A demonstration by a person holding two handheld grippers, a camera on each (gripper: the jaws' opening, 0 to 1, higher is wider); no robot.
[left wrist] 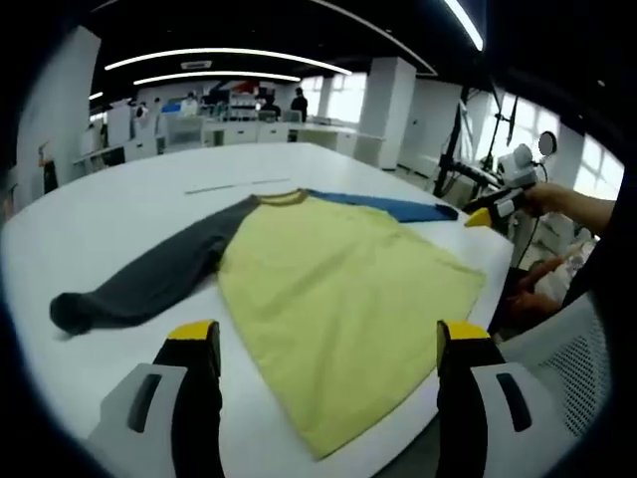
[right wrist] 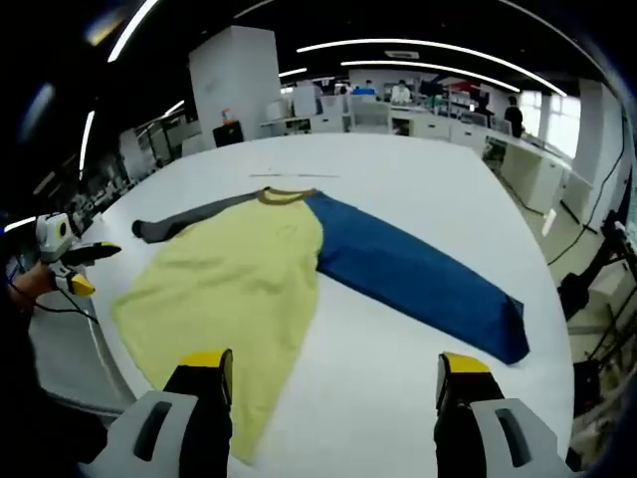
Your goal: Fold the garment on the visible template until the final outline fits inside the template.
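In the left gripper view the left gripper (left wrist: 324,344) hangs over the near edge of the white table (left wrist: 119,214), its yellow-tipped jaws spread wide with nothing between them, pointing across the garment (left wrist: 338,289). The shirt lies flat, yellow body toward the near edge, brown collar (left wrist: 282,197) far, grey sleeve (left wrist: 149,279) stretched out left. At the far right the right gripper (left wrist: 488,211) is held level in a person's hand (left wrist: 545,199), just beyond the blue sleeve (left wrist: 383,206).

In the right gripper view the right gripper (right wrist: 333,376) likewise stands wide and empty above the table's near edge; the blue sleeve runs out to the right.
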